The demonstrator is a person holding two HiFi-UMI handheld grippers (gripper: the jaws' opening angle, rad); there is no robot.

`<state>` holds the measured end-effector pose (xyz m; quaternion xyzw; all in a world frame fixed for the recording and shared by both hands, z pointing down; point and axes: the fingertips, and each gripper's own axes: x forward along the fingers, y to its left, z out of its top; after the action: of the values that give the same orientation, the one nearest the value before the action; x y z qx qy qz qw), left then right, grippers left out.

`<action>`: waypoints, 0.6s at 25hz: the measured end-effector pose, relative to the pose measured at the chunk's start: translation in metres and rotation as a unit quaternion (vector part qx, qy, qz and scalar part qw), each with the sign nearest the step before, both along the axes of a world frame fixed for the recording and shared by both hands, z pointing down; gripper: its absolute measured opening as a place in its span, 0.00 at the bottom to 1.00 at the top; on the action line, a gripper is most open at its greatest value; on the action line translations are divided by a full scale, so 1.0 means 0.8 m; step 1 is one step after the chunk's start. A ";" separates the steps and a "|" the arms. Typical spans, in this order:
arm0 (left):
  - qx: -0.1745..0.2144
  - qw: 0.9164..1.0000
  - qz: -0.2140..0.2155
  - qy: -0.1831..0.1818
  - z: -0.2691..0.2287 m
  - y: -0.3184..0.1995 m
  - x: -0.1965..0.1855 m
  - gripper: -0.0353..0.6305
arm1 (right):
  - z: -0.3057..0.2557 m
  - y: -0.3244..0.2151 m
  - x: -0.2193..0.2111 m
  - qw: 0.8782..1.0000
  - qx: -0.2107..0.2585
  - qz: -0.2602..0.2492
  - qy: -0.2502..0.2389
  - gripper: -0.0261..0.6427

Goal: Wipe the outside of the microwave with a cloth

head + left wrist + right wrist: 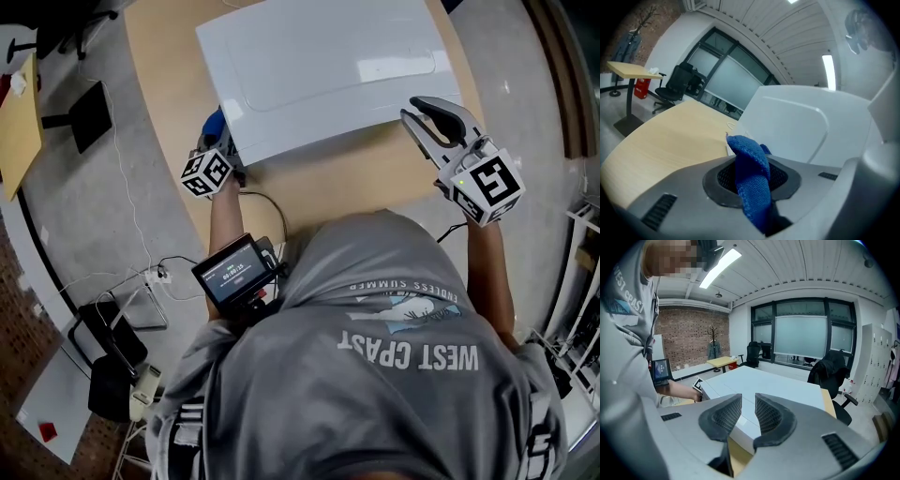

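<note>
The white microwave stands on the wooden table, seen from above. My left gripper sits at its near left corner, shut on a blue cloth. In the left gripper view the cloth hangs folded between the pads, with the microwave's side just ahead of it. My right gripper hovers by the near right corner. Its jaws stand slightly apart with nothing between them, and the right gripper looks across the microwave's top.
A small screen is strapped near the person's left forearm. Cables lie on the floor to the left. Office chairs stand behind the table, and a second desk is further off. The table's near edge runs close to the person's body.
</note>
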<state>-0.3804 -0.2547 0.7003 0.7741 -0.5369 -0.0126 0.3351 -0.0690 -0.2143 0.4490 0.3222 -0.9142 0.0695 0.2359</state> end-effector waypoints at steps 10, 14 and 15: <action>0.135 0.987 -0.002 0.083 -0.151 -0.042 -0.001 0.21 | 0.006 -0.027 -0.023 0.999 0.013 -0.035 -0.029 0.18; 0.178 0.980 0.027 0.083 -0.205 -0.046 0.015 0.21 | 0.011 -0.036 -0.039 0.997 0.016 -0.056 -0.040 0.18; 0.187 0.979 0.033 0.076 -0.214 -0.045 0.018 0.21 | 0.015 -0.038 -0.044 0.997 0.017 -0.062 -0.041 0.18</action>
<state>-0.3657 -0.2911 0.5288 0.8370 -0.4721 -0.1606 0.2252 -0.1043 -0.2447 0.4607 0.2655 -0.9425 0.0519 0.1963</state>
